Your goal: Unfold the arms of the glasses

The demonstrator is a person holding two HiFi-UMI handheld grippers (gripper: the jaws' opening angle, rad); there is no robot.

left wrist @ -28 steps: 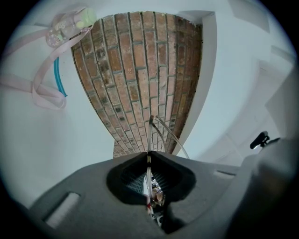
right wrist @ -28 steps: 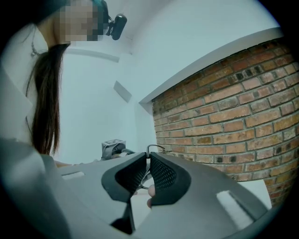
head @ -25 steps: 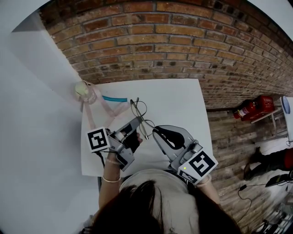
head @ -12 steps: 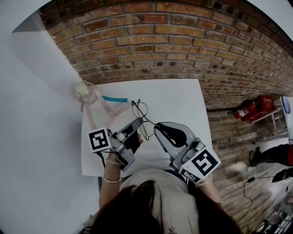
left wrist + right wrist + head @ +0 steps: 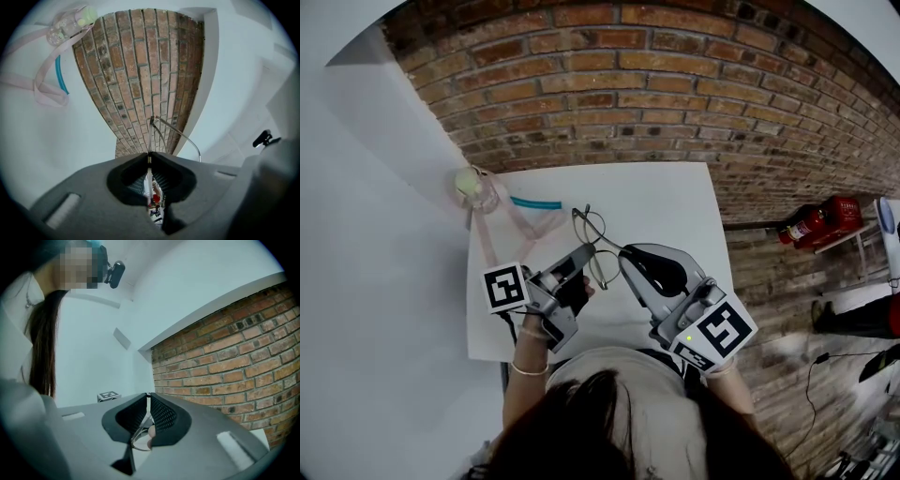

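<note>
A white table [image 5: 675, 202] lies under the left hand-held gripper [image 5: 587, 247] and the right hand-held gripper [image 5: 625, 249]. Beyond both, past the table's far edge, rises a red-brown brick wall [image 5: 675, 84]. Left of the left hand-held gripper a plain white wall [image 5: 366, 262] meets the brick at a corner. Right of the right hand-held gripper, lower down, lies a brown floor [image 5: 778, 309]. The light is even.

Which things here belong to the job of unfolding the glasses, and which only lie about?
For the job: glasses, left gripper, right gripper, both shut on them.

Lying about: small bottle with pink strap, teal strip, red canister.
</note>
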